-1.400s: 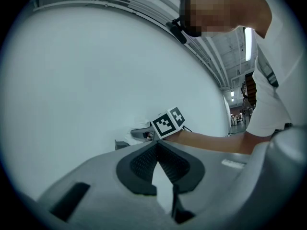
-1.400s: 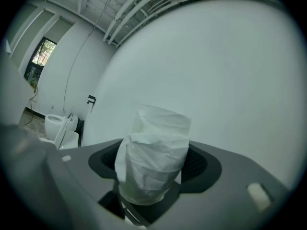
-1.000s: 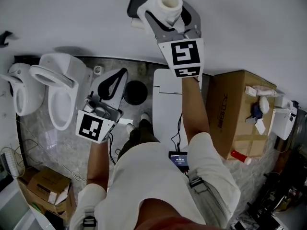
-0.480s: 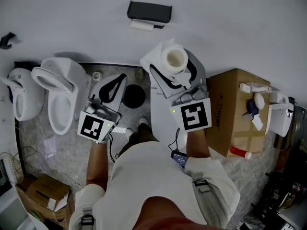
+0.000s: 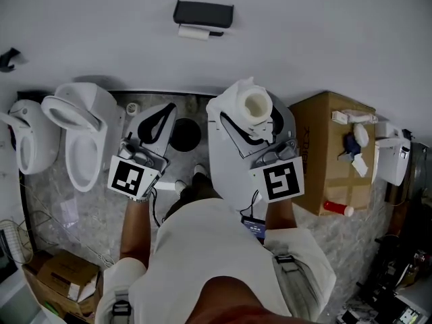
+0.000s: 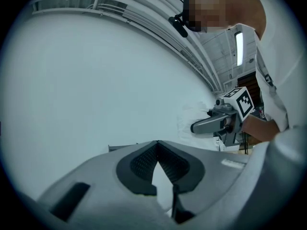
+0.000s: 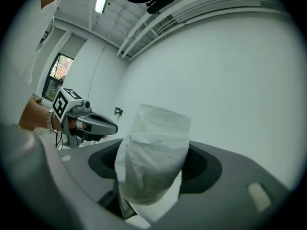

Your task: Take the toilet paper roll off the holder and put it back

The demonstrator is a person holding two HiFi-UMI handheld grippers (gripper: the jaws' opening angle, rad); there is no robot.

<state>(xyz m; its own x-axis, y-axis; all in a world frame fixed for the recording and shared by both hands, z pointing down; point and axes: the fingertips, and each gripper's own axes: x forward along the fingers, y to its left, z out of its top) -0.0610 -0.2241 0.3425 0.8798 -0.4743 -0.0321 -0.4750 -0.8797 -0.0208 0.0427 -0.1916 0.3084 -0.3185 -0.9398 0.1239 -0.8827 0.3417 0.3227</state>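
Observation:
The toilet paper roll (image 5: 254, 105) is white, with a loose sheet hanging off it. My right gripper (image 5: 255, 113) is shut on it in front of the person's chest, well below the holder. The holder (image 5: 203, 12) is a black shelf on the white wall with a short white bar (image 5: 194, 32) under it and no roll on it. In the right gripper view the roll (image 7: 154, 150) fills the space between the jaws. My left gripper (image 5: 160, 117) hangs lower left, shut and empty, its tips touching (image 6: 157, 143).
Two white toilets (image 5: 84, 123) (image 5: 27, 137) stand at the left. A cardboard box (image 5: 331, 150) with small items on it sits at the right, and another box (image 5: 61, 268) lies at the lower left. A black round object (image 5: 184, 133) is on the floor.
My right gripper has come down and away from the holder with the roll in it, towards the person. The holder is now bare. The left gripper has hardly moved.

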